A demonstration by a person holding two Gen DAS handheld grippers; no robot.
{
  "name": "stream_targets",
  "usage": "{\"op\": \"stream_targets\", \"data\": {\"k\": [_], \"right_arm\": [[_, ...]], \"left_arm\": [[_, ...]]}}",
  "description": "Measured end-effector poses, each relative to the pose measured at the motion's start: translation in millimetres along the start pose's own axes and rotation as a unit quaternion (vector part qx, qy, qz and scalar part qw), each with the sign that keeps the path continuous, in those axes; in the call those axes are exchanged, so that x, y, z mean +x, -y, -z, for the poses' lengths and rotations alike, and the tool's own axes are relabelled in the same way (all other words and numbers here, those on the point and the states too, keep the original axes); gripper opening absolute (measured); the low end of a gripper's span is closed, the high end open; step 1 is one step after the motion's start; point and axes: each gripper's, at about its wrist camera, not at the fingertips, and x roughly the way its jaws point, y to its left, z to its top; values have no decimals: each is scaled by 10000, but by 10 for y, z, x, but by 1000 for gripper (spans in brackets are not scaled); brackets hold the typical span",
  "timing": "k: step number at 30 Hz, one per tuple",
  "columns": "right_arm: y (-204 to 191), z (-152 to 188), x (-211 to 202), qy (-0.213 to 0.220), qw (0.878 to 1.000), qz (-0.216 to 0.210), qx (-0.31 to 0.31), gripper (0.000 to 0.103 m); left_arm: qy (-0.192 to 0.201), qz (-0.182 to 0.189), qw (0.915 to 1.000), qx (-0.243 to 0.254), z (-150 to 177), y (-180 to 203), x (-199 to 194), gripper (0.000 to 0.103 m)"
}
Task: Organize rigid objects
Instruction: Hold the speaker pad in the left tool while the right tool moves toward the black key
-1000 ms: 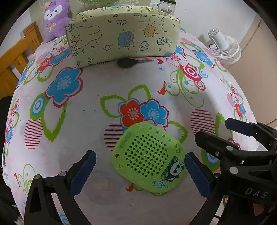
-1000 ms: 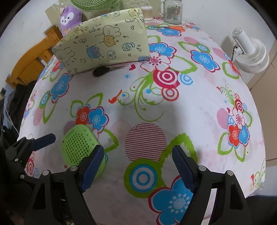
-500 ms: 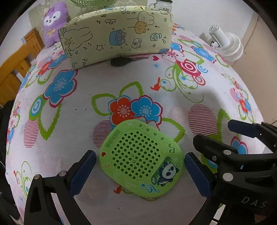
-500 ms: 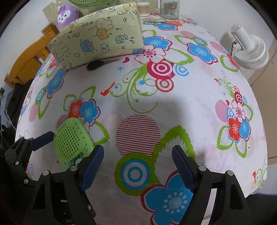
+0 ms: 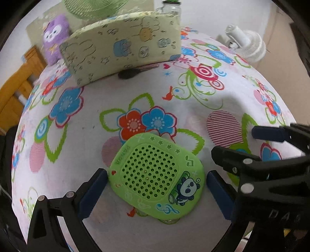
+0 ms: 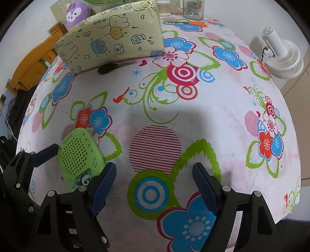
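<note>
Floral tablecloth [image 5: 135, 93] carries the green perforated panda pad [image 5: 155, 176], lying between the wide-open left claw's [image 5: 157, 180] fingers, ungripped.

green fan [image 5: 93, 7] cut off above

1. I read this as a home room: a table under a white cloth printed with bright flowers [image 6: 222, 124].
2. A purple plush toy [image 6: 76, 12] and a pale green cartoon-print box [image 6: 112, 36] at the far edge.
3. An orange-brown wooden chair [image 6: 33, 64] on the left.
4. A small white electric fan [image 6: 281, 56] stands by the plain wall.
</note>
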Motion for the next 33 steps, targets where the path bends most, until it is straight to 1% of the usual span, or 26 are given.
{"op": "stream_targets", "data": {"k": [5, 10, 13, 20, 25, 26, 27, 28, 29, 33], "right_arm": [[18, -7, 0, 8, 10000, -17, 42, 83], [31, -8, -5, 38, 9999, -21, 136, 83], [38, -6, -7, 50, 9998, -3, 203, 83], [49, 12, -22, 44, 9992, 67, 400, 83], [31, 1, -5, 11, 9988, 171, 455, 83], [26, -6, -2, 6, 9986, 192, 485, 83], [25, -13, 1, -3, 9984, 216, 532, 83], [18, -27, 12, -10, 9981, 231, 566, 83], [12, -34, 14, -16, 9978, 249, 609, 84], [-7, -77, 38, -40, 9966, 359, 744, 84]], "left_arm": [[128, 152, 9977, 643, -21, -37, -15, 103], [231, 310, 9932, 1095, -41, -44, -14, 103], [235, 469, 9899, 1315, -40, -46, -16, 103], [361, 639, 9804, 1828, -58, -17, -13, 103], [524, 732, 9704, 2243, -52, 7, -20, 103], [562, 755, 9681, 2323, -45, 12, -25, 101], [570, 824, 9664, 2367, -39, 11, -33, 99], [541, 905, 9658, 2367, -38, 2, -39, 94], [491, 984, 9665, 2319, -43, -12, -39, 93], [402, 973, 9687, 2249, -53, -20, -33, 94]]}}
